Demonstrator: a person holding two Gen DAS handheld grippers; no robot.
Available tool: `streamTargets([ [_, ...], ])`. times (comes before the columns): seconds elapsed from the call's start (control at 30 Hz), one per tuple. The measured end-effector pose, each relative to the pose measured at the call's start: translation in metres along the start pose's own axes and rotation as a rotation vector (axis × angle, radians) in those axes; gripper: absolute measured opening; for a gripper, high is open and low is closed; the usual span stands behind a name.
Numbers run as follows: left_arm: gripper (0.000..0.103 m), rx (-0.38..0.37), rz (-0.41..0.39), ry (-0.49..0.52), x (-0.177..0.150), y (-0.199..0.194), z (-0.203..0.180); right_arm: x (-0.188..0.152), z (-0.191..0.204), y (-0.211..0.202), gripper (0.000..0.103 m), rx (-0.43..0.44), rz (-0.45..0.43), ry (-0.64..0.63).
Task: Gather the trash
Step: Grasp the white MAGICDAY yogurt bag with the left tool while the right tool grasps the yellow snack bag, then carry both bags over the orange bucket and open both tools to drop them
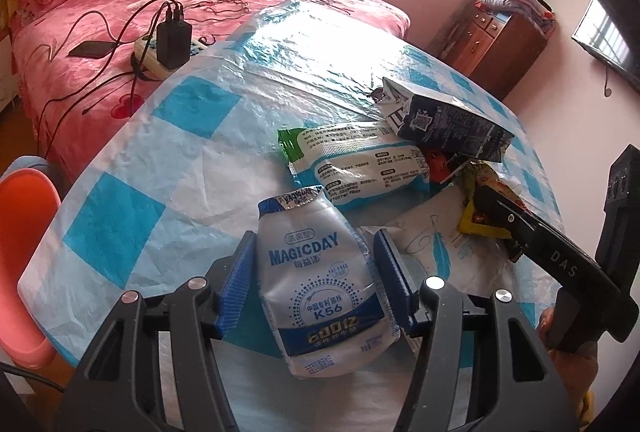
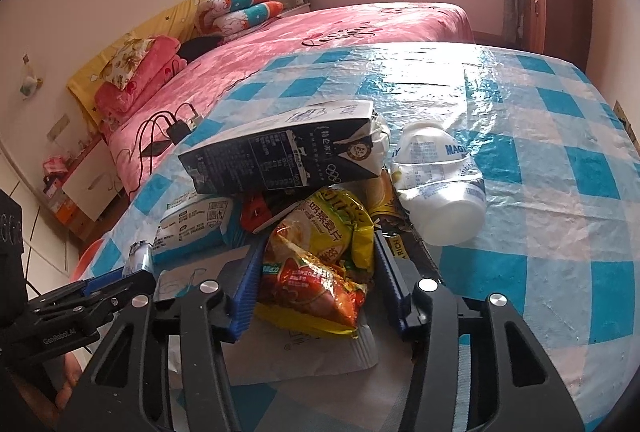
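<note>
While both tools sit over the trash pile, these lines read the scene.

Left gripper (image 1: 316, 276): its jaws straddle the white drink pouch (image 1: 320, 296) at 6 o'clock in the left view; the pads look just beside its sides, and I cannot tell whether they press.

Right gripper (image 2: 318, 284): its jaws bracket the crumpled snack wrapper (image 2: 320, 268); contact is likewise unclear.

Trash: the dark carton (image 2: 288, 156) lies tilted on the heap at 12 o'clock from the wrapper, a white bottle (image 2: 436, 188) at 2 o'clock, a wipes pack (image 1: 360, 168) at 10 o'clock.

Risk: thin, slick film may slide out of a loose grip; lifting the wrapper could tip the carton leaning above it.

Room: the checked worktop (image 2: 560, 152) lies open toward 3 o'clock; its near edge is close, and the two tools sit near each other.
</note>
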State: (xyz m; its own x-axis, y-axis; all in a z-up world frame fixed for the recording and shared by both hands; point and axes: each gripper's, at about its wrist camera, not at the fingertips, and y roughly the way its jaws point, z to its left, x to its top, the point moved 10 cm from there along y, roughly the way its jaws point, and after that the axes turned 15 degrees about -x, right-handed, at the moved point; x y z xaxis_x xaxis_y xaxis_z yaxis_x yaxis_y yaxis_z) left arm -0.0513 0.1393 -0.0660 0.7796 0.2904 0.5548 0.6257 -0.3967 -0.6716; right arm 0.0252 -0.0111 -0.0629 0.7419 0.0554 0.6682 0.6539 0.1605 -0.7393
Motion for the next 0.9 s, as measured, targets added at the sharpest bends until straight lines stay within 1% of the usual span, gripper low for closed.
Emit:
streamTargets([
  [0.17,0.06,-0.024,-0.015,-0.003,0.002,-0.005,0.005,0.001,-0.004,-0.005,0.05,0.024,-0.001,0.035],
  [0.4,0.06,-0.043,-0.045,-0.004,0.007,-0.016,0.015,0.007,-0.002,-0.021,0.049,0.082,-0.012,0.084],
  [0.5,0.06,-0.048,-0.058,-0.007,0.009,-0.022,0.02,0.007,0.005,-0.027,0.048,0.105,-0.011,0.086],
  [0.63,0.06,-0.057,-0.074,-0.01,0.011,-0.03,0.025,0.007,0.015,-0.034,0.048,0.106,-0.019,0.077],
  [0.9,0.06,-0.071,-0.092,-0.033,0.01,-0.043,0.038,0.008,0.039,-0.05,0.048,0.182,-0.039,0.081],
])
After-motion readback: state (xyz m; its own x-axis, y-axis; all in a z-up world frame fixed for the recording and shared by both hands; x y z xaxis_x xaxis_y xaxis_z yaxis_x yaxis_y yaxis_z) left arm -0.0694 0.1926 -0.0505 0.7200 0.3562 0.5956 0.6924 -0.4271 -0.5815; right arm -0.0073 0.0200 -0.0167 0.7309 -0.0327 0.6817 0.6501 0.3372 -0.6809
